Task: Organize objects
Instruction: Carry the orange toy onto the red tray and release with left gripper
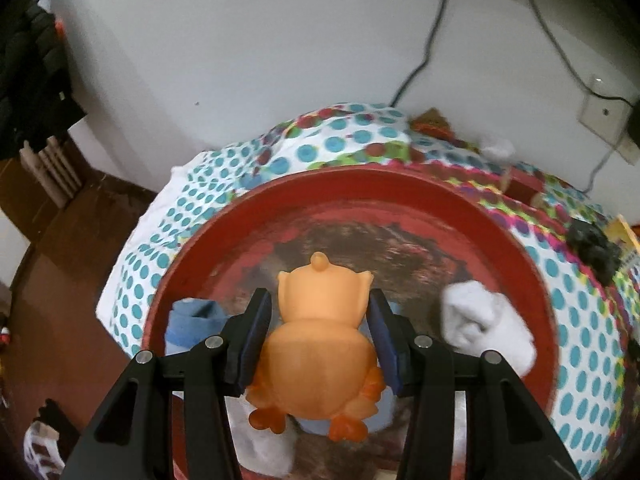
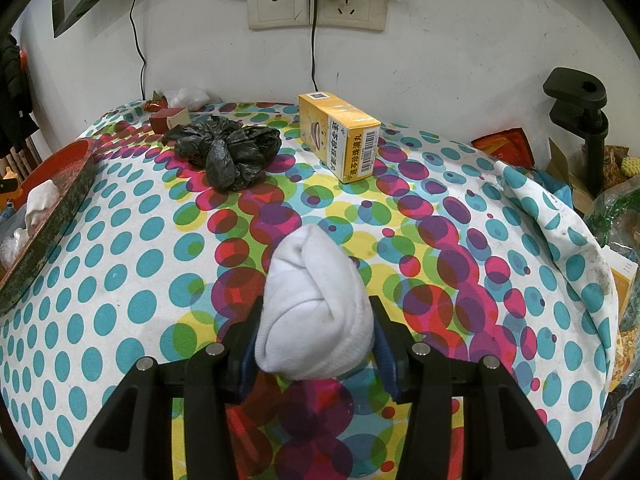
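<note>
**Holding a duck over the tray and a sock over the cloth**

Clamping an orange rubber duck (image 1: 320, 344) between its blue pads, the left gripper (image 1: 320, 340) fills the lower centre of the left wrist view. Both pads press the toy's sides, its feet toward the bottom of the frame and its head toward the middle. Behind it lies a round red tray (image 1: 248, 200) with a worn, dark base. Inside the tray, a white rolled sock (image 1: 484, 324) sits at centre right and a blue cloth item (image 1: 192, 320) at lower left. A black crumpled bag (image 1: 592, 248) shows at the right edge, on the dotted tablecloth (image 1: 208, 184).

In the right wrist view, the right gripper (image 2: 316, 336) is closed on another white rolled sock (image 2: 316, 308), low in the centre of the frame; both pads touch its sides. The same black bag (image 2: 228, 152) lies at upper centre-left, with a yellow box (image 2: 340, 136) just right of it and a small red box (image 2: 168, 118) further up and left. The red tray's rim (image 2: 60, 208) runs along the left edge. Wall sockets (image 2: 316, 0) with plugged cables sit at the top.
</note>
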Available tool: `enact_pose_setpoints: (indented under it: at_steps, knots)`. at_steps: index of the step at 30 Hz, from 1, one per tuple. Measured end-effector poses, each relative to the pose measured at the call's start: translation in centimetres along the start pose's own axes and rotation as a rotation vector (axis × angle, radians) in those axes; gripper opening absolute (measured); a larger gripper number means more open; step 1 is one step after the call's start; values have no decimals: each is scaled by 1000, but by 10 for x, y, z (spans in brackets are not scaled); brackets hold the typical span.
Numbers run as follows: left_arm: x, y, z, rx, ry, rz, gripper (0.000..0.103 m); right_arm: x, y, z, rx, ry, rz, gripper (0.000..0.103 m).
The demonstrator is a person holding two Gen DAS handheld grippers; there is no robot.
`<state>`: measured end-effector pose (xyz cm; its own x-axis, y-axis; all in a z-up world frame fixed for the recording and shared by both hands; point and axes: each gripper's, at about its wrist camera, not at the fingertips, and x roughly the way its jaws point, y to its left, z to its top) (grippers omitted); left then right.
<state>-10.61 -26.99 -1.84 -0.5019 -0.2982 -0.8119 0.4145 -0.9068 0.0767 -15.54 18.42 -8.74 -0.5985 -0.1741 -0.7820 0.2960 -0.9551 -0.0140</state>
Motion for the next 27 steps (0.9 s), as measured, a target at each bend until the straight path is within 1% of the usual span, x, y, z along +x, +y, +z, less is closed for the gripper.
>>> enact_pose_setpoints:
  at_steps: [6,12,19,22,23,27]
  knots:
    - [19,13,1,-26,27,28,47,0,-1,0,0,0,-1,49]
    - [33,20,-4,-45,51,17,47,1,-1,0,0,0,-1,49]
    - [34,25,-8,-47,45,-13,49,1,-1,0,0,0,-1,49]
    - [31,25,-8,-47,40,-35,55,0,0,0,0,0,-2,49]
    - [28,25,-8,-47,34,-37,55,0,0,0,0,0,-2,49]
    - [10,26,-10,-59,-3,-60,64,0,0,0,0,0,-2,49]
